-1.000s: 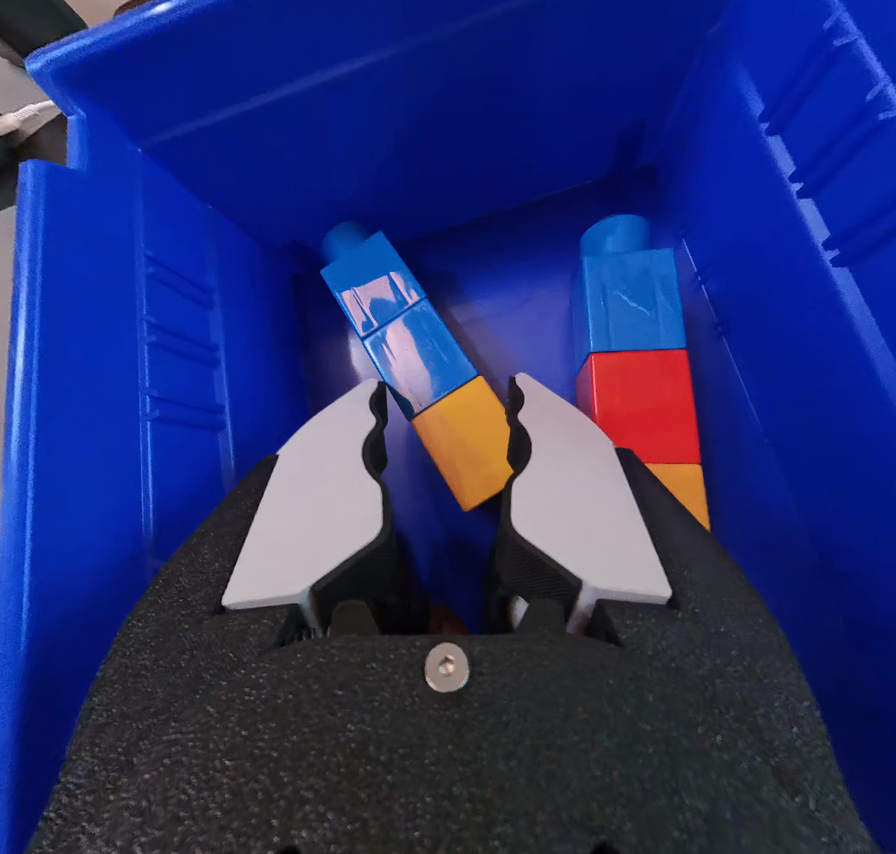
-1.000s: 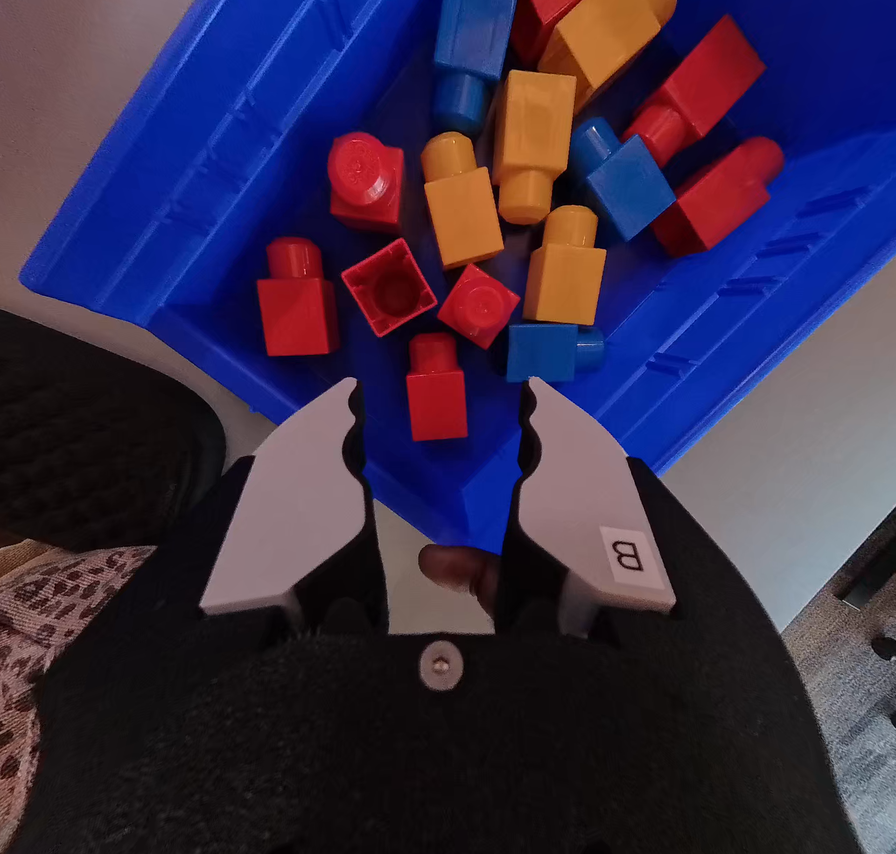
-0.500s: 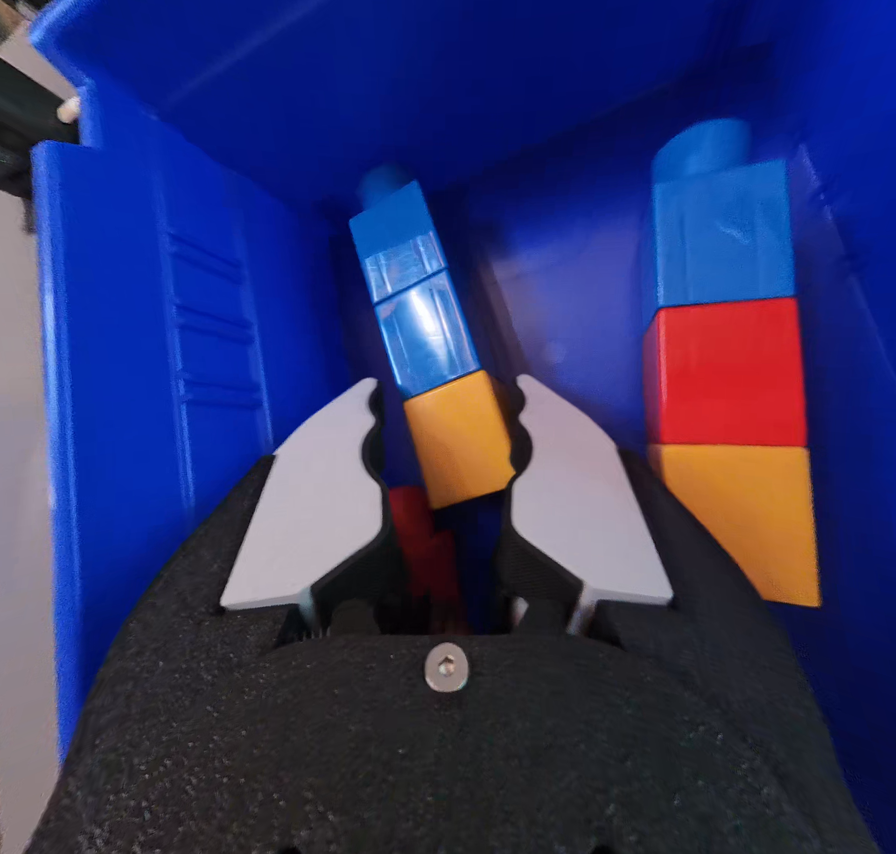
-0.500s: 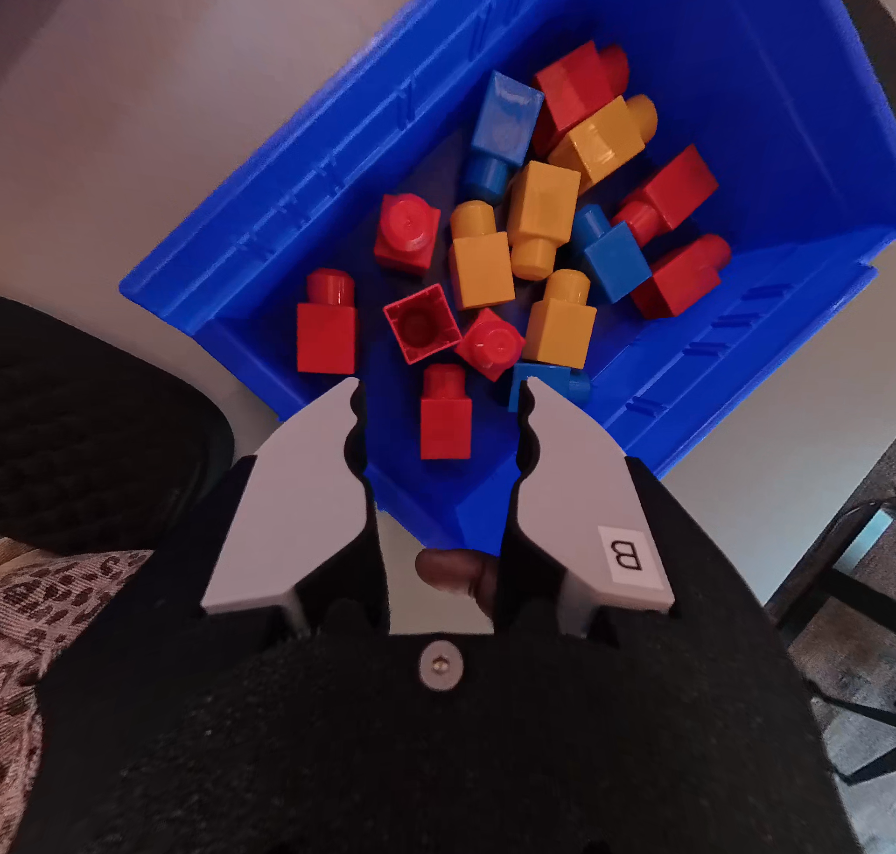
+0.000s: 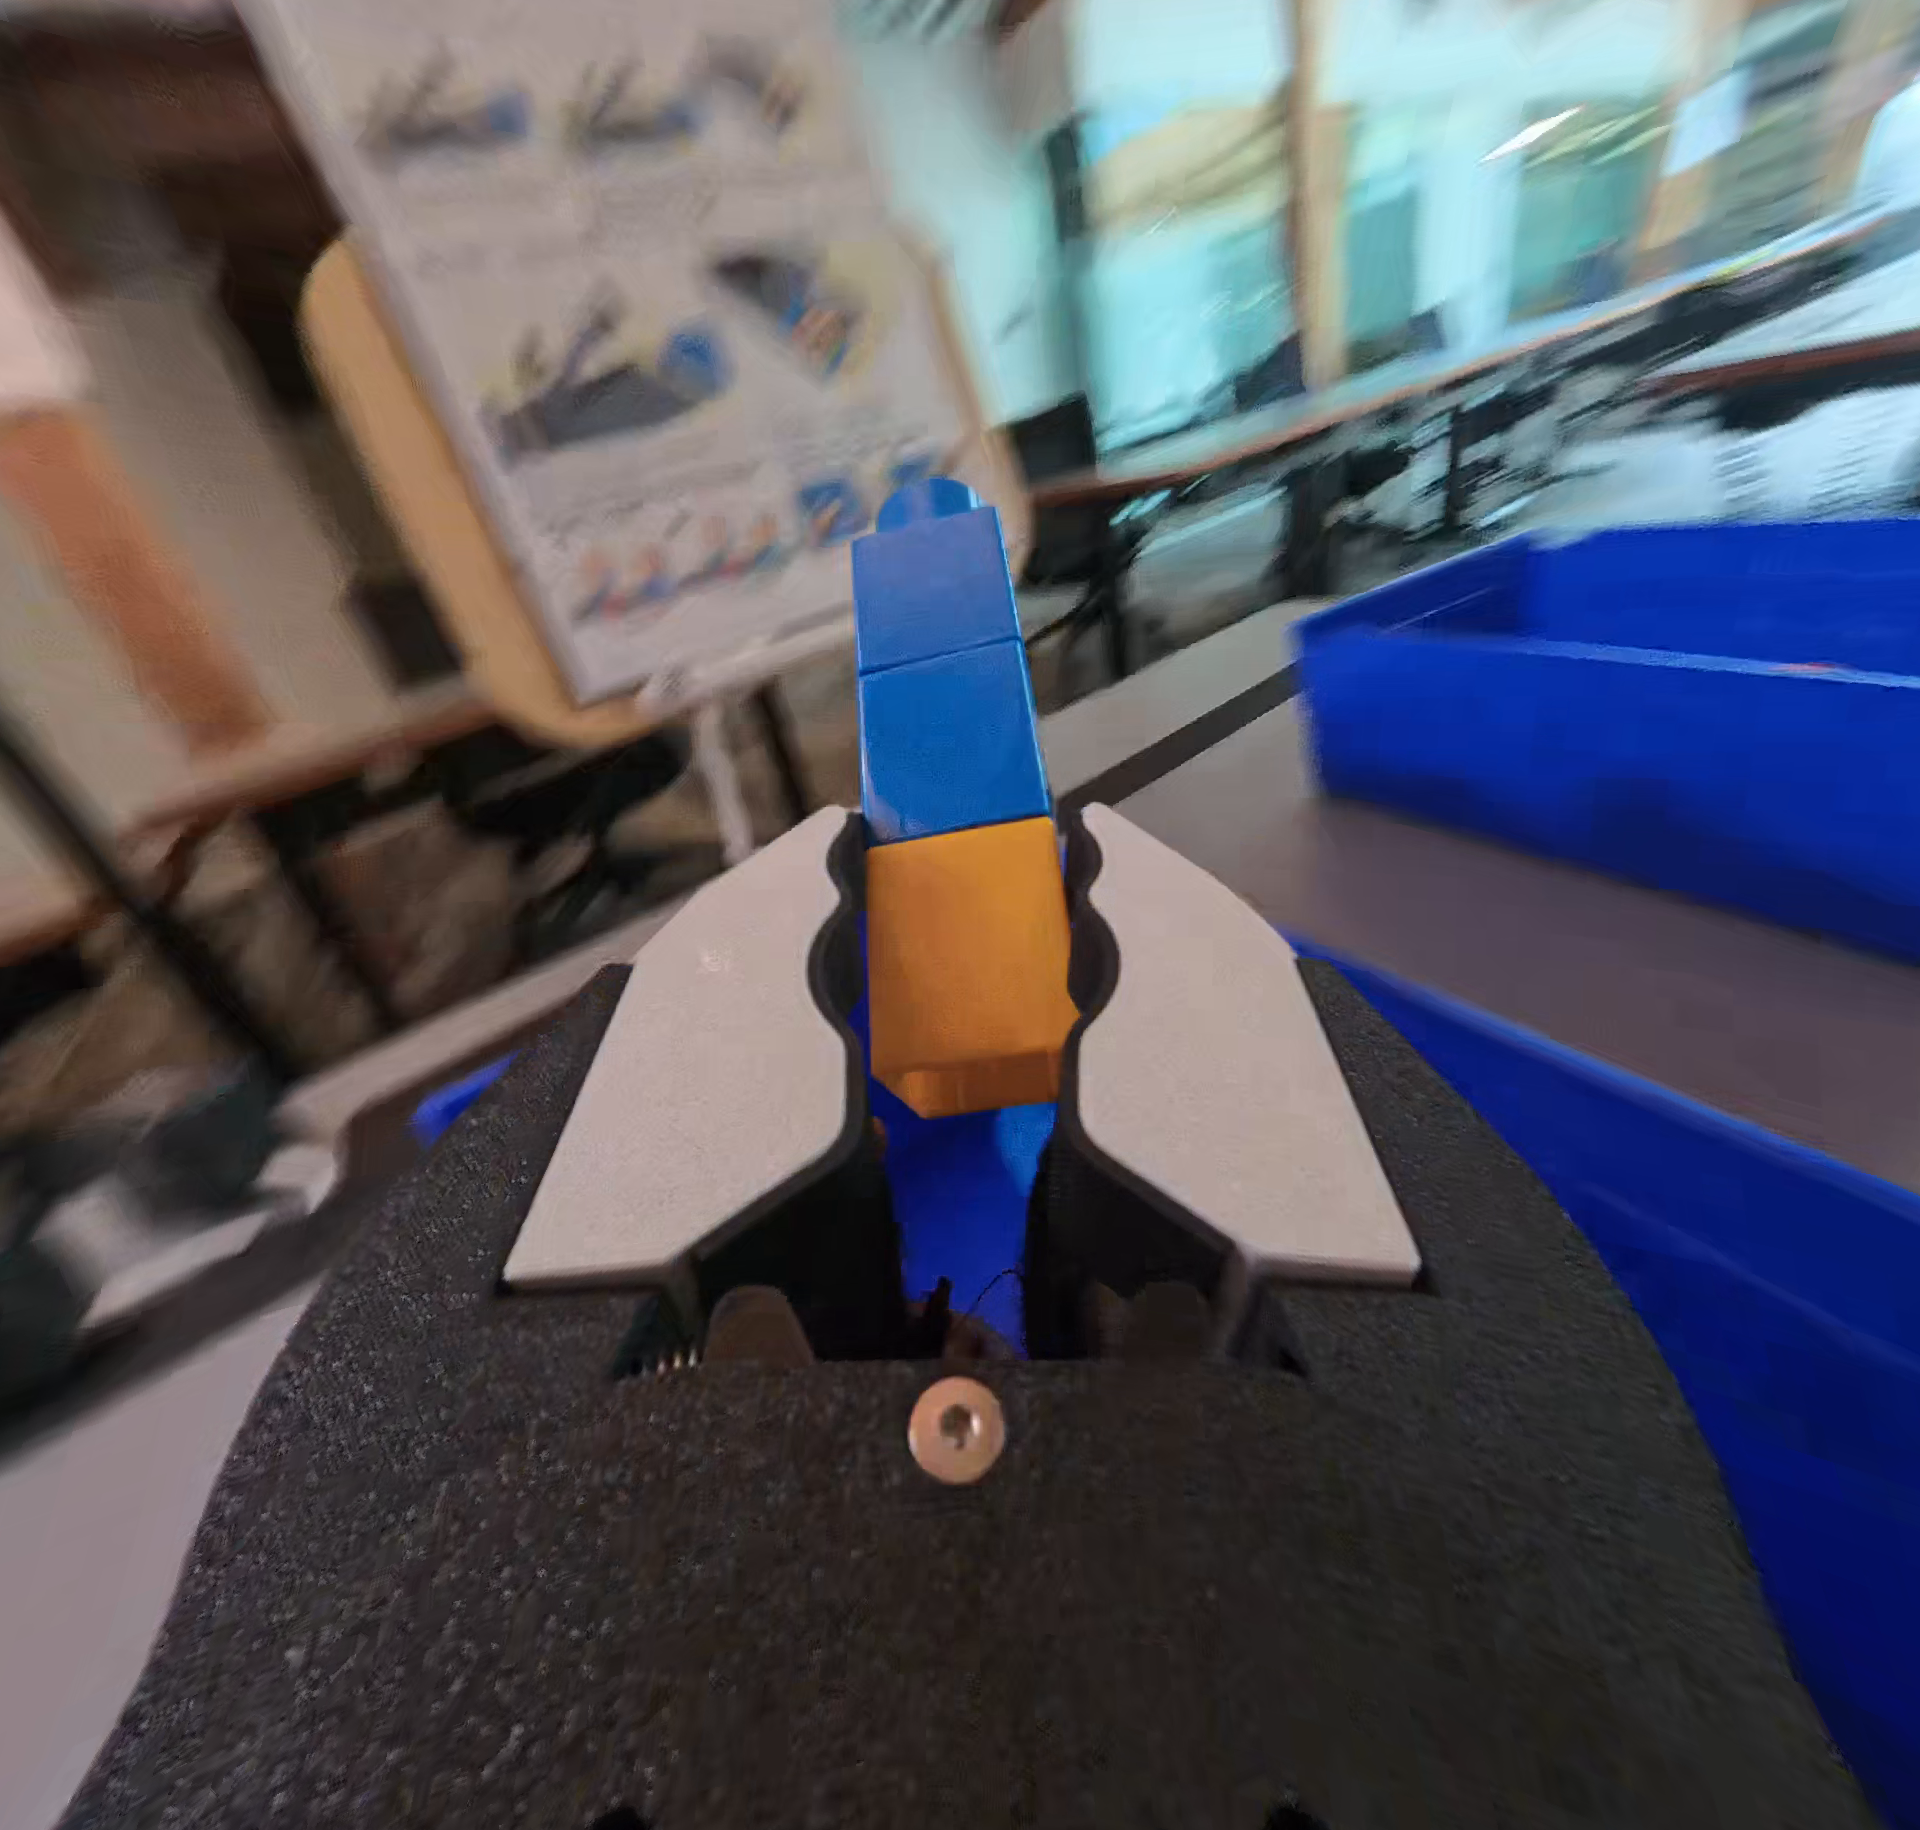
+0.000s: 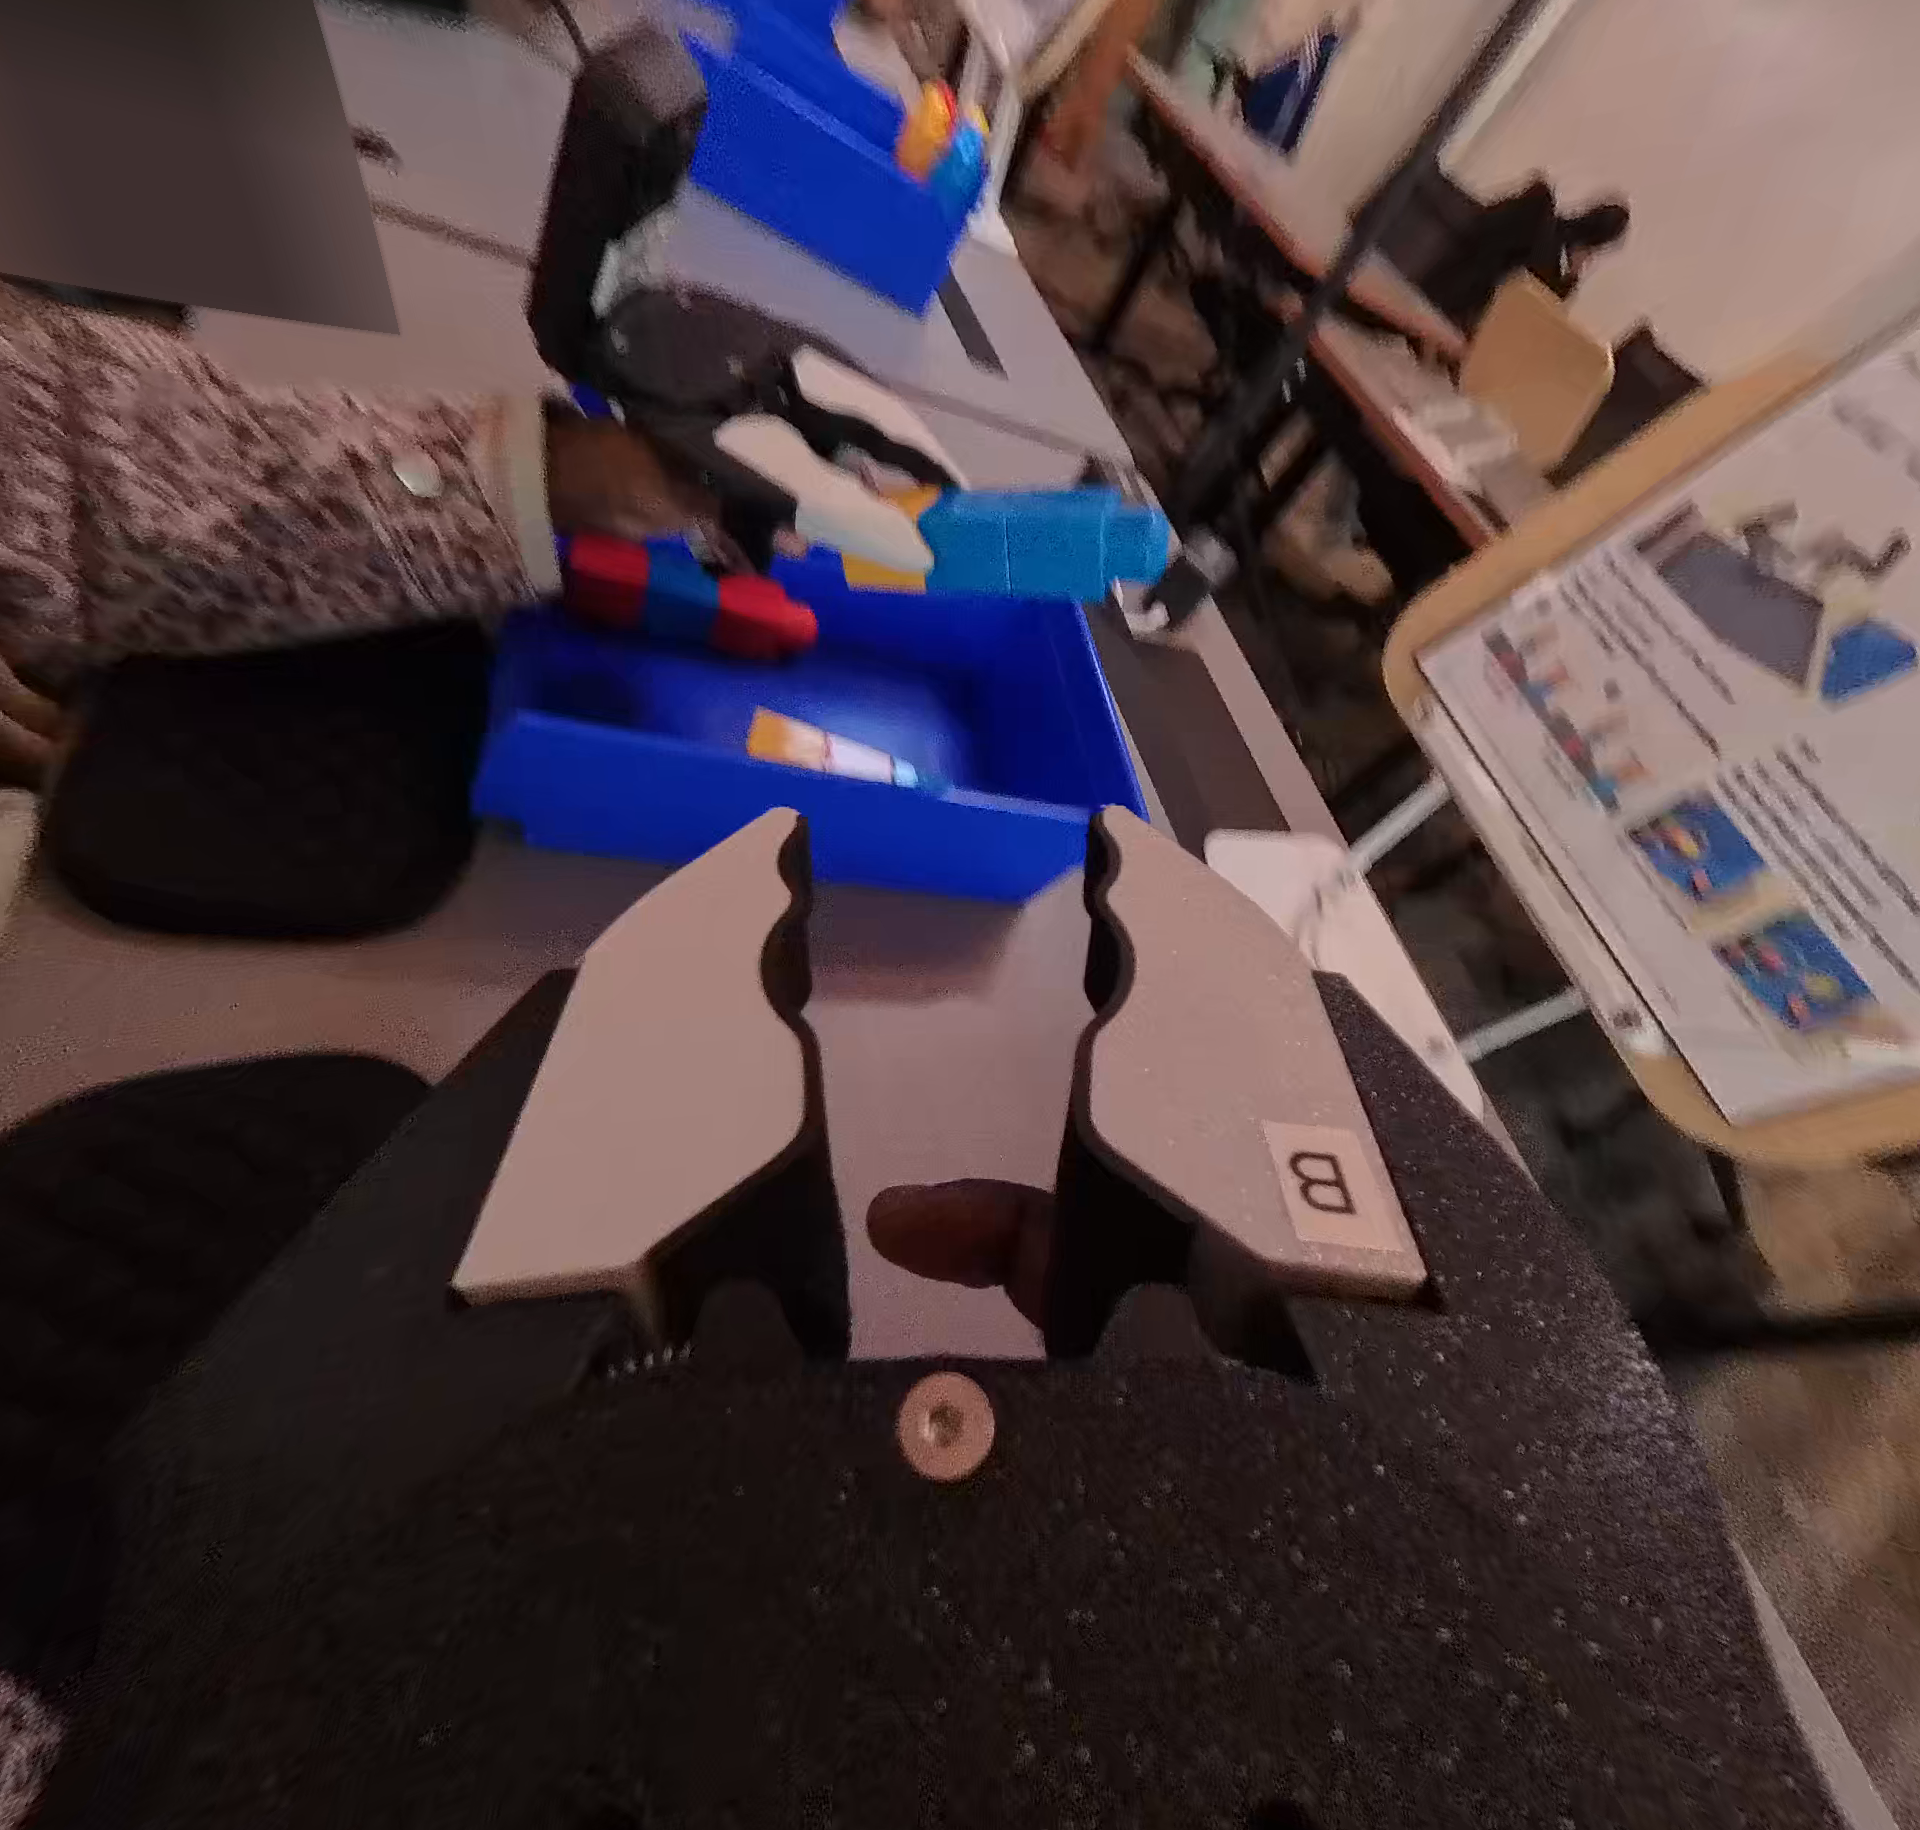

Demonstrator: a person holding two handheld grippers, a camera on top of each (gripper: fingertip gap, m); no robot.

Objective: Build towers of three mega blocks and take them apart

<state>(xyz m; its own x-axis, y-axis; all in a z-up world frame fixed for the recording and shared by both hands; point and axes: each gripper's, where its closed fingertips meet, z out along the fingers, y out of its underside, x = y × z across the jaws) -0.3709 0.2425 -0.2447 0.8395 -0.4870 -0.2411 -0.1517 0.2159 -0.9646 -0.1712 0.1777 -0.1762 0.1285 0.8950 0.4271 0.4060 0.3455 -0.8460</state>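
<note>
My left gripper (image 5: 961, 830) is shut on the orange bottom block of a three-block tower (image 5: 951, 720), which has two blue blocks above it. It holds the tower up in the air, above the blue bin (image 5: 1579, 1188). In the right wrist view the same tower (image 6: 1039, 542) sticks out sideways from the left gripper (image 6: 904, 497) over that blue bin (image 6: 810, 830). An orange, red and blue tower (image 6: 831, 746) lies inside the bin. A red, blue and red tower (image 6: 686, 591) shows at its far edge. My right gripper (image 6: 945, 830) is open and empty, in front of the bin.
A second blue bin (image 5: 1621, 700) stands farther right on the grey table. Another blue bin (image 6: 821, 170) with blocks is farther back. A poster board (image 6: 1714, 741) stands off the table's right edge. A black pad (image 6: 260, 772) and a person's patterned sleeve (image 6: 208, 502) are on the left.
My left gripper closed on the orange block and lifted the tower out of the bin. My right gripper swung away from the bin of loose blocks and now faces the other bin.
</note>
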